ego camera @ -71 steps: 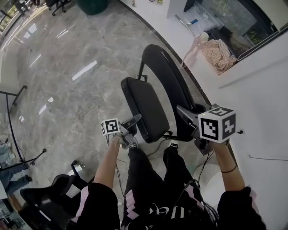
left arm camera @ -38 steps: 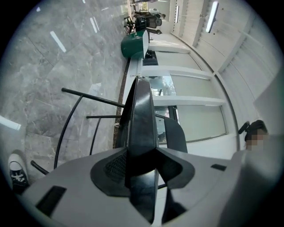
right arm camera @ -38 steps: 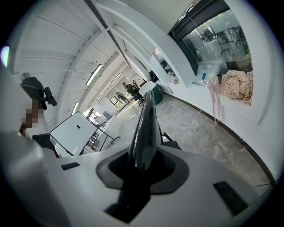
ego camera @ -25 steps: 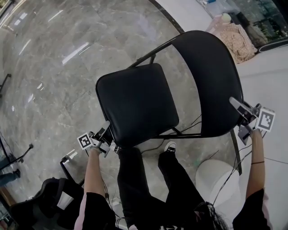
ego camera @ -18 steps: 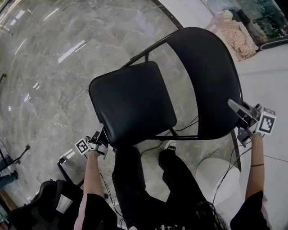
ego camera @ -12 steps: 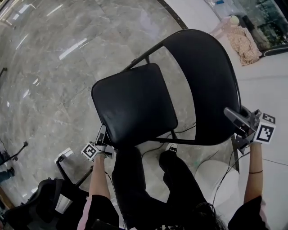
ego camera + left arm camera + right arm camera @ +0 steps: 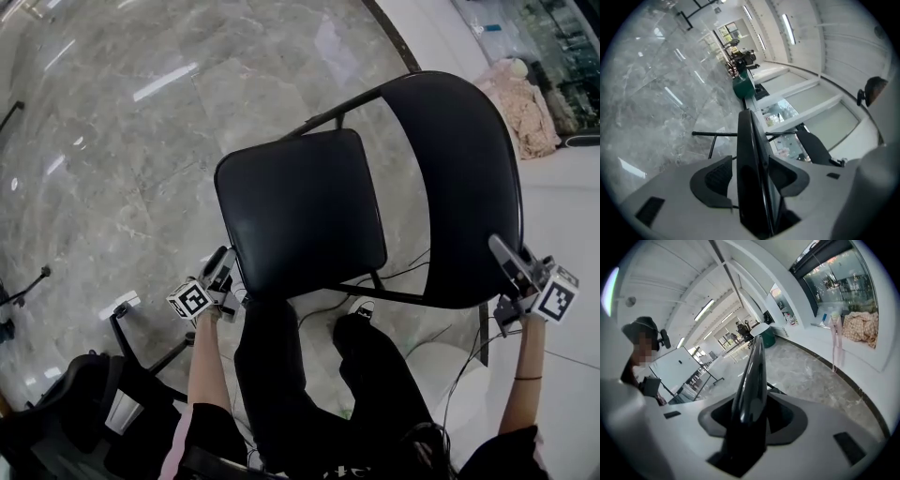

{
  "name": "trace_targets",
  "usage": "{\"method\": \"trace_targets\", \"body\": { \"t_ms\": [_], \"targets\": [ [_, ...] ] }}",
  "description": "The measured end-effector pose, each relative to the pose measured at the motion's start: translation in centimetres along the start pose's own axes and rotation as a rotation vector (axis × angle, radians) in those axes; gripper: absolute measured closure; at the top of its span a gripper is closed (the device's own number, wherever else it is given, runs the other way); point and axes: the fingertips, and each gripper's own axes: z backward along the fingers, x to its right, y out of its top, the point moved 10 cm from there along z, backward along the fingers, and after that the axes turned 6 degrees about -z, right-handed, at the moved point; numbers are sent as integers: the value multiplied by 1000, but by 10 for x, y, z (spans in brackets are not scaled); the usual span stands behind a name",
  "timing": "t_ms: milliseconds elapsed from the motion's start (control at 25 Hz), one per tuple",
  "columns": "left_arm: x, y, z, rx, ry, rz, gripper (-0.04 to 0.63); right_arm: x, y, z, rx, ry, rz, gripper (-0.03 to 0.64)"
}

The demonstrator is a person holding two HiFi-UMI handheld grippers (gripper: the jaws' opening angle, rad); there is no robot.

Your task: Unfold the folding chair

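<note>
The black folding chair stands unfolded on the marble floor, its padded seat (image 7: 300, 211) lying flat in front of the curved backrest (image 7: 459, 187). My left gripper (image 7: 225, 269) is at the seat's near left corner. In the left gripper view the seat's edge (image 7: 750, 150) stands between the jaws of the left gripper (image 7: 752, 177). They are opening, and a gap shows beside one pad. My right gripper (image 7: 504, 267) straddles the backrest's near right edge (image 7: 752, 376). The jaws of the right gripper (image 7: 752, 416) are opening too, with the pads off the backrest.
The person's legs and a shoe (image 7: 356, 306) are just behind the chair, with cables on the floor. A white round object (image 7: 450, 375) sits at the lower right and a black office chair (image 7: 75, 417) at the lower left. A pink bundle (image 7: 530, 108) lies on the raised white ledge.
Since the earliest frame the seat has swung down from nearly folded to flat. Over the last second both grippers kept to the seat's corner and the backrest's edge, the left one sinking slightly.
</note>
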Motion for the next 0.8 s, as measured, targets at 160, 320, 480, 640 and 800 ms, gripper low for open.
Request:
{"method": "trace_targets", "body": {
  "t_ms": [160, 320, 480, 640, 800],
  "targets": [
    [11, 23, 8, -101, -22, -120, 368, -7, 3, 5, -18, -112, 76, 425],
    [33, 31, 26, -107, 3, -145, 368, -12, -3, 17, 21, -116, 35, 425],
    [74, 28, 40, -32, 18, -113, 370, -19, 2, 39, 28, -156, 56, 425],
    [146, 36, 55, 37, -4, -116, 372, -34, 11, 71, 64, -165, 66, 426],
    [229, 38, 64, 92, -47, -153, 456, -72, 26, 107, 58, -127, 131, 434]
  ]
}}
